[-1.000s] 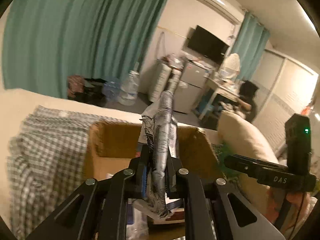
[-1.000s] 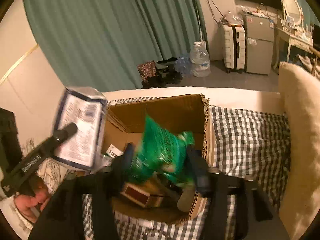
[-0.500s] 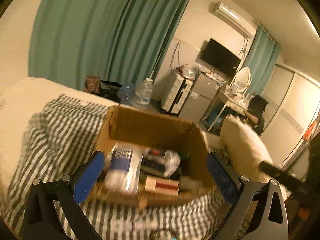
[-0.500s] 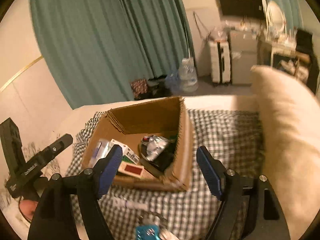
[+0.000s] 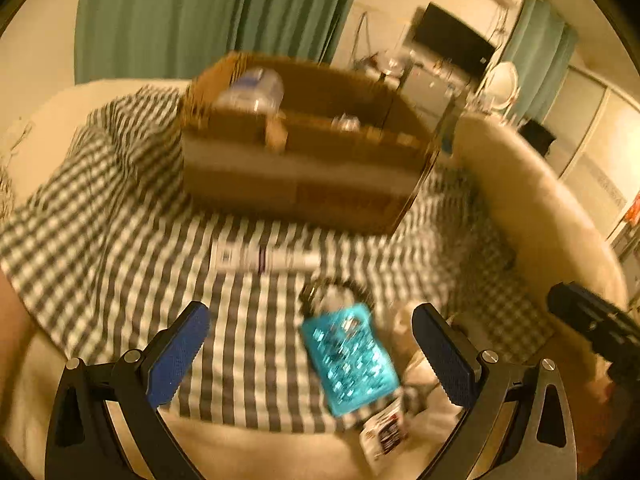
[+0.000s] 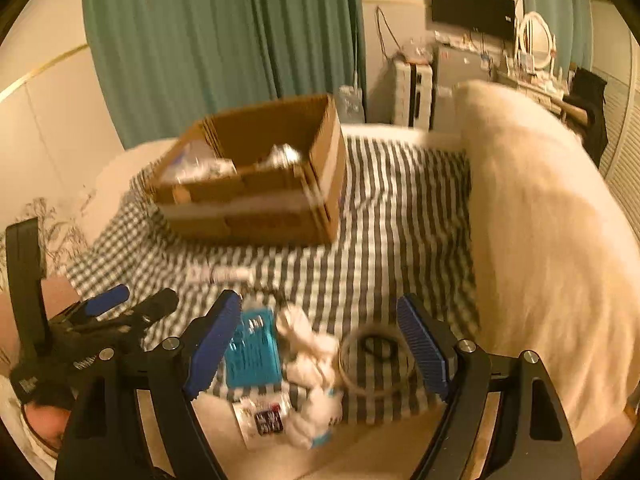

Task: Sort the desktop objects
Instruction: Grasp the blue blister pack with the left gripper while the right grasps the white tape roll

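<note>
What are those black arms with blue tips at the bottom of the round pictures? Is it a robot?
No robot. A person holds a grabber tool in each hand, and each tool has a small camera looking out along its two fingers. That is why both pictures are round and bendy.

One picture is from the left gripper, the other from the right gripper. Both are wide open and hold nothing.

Below them is a checked cloth. On it stands a cardboard box with some things inside. In front of it lie a white tube, a shiny blue packet, something white and crumpled and a ring. The pictures are blurry.
</note>
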